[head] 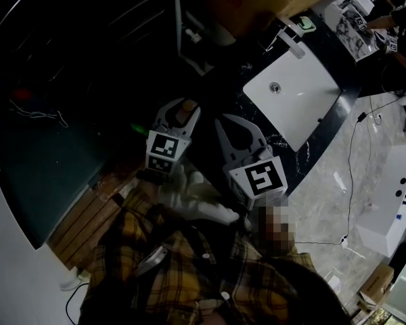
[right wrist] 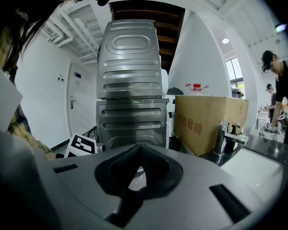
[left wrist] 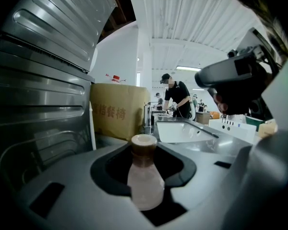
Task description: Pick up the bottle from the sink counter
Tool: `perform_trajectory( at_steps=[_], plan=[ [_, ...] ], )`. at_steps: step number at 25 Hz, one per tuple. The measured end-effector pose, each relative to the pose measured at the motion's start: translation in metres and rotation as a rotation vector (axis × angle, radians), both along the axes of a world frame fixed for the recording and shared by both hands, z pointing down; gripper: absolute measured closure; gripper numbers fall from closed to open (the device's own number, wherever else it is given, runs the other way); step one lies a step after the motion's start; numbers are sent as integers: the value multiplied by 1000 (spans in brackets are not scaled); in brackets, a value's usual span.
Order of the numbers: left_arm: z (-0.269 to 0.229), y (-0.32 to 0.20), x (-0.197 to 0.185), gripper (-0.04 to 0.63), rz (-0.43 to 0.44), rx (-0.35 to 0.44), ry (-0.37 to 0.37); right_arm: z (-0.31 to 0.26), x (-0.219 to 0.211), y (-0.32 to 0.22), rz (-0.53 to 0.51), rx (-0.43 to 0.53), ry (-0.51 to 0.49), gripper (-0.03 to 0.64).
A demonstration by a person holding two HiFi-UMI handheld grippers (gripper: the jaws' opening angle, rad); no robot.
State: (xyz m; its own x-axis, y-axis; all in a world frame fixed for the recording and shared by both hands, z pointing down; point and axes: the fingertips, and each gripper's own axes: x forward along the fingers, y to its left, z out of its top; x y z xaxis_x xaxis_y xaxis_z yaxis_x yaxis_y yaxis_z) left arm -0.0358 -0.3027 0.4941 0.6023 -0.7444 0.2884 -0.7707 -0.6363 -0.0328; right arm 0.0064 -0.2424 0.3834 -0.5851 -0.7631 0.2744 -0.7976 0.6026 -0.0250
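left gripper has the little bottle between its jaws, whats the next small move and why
Probably raise the left gripper straight up a little. Its jaws press the sides of the small pale bottle with a brown cap, which stands upright between them, so the grip looks made. Whether the bottle has left the grey sink counter cannot be told.

Cardboard box (right wrist: 209,121), at 3 o'clock in the right gripper view and 9 o'clock in the left: red Chinese print ending 餐椅; the first character is unclear.
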Motion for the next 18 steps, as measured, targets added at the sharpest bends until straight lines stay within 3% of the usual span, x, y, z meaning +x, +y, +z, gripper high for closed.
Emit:
perform_trajectory(
  at_steps=[18],
  plan=[
    [-2,14,-1,453,48,-57,15,-5,6,-1,28,16,10,601]
  ],
)
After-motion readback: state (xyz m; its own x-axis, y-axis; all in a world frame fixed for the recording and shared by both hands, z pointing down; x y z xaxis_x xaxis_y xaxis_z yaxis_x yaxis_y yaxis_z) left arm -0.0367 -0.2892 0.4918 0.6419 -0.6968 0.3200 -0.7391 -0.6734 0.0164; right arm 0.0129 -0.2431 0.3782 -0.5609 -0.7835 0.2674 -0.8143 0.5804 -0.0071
